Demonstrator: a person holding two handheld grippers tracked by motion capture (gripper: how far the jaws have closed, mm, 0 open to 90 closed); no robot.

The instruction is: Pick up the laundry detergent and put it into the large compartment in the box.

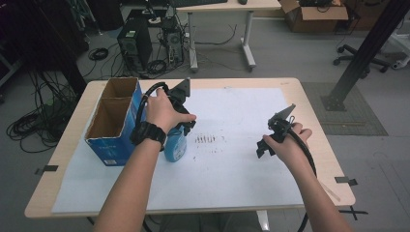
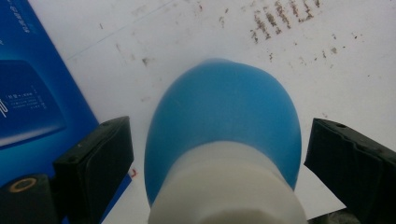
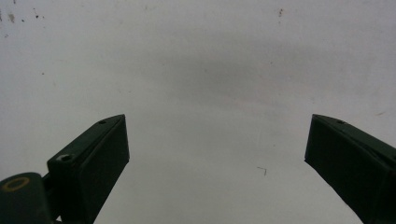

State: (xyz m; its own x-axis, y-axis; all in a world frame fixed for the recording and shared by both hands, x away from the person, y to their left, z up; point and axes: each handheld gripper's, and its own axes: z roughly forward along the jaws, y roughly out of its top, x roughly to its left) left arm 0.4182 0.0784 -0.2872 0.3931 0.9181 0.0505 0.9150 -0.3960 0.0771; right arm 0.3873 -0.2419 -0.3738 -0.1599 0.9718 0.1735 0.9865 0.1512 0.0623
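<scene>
Beside cardboard box (image 1: 112,126) | left hand-held gripper (image 2: 217,149) released around rounded blue bottle (image 2: 224,116)

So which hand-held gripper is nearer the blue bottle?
Left. The left hand-held gripper straddles the blue bottle, jaws on either side with gaps showing. The right hand-held gripper hovers open over bare white paper.

Bottle (image 1: 175,145) just right of the box (image 1: 112,121), on the paper sheet (image 1: 232,164).
</scene>
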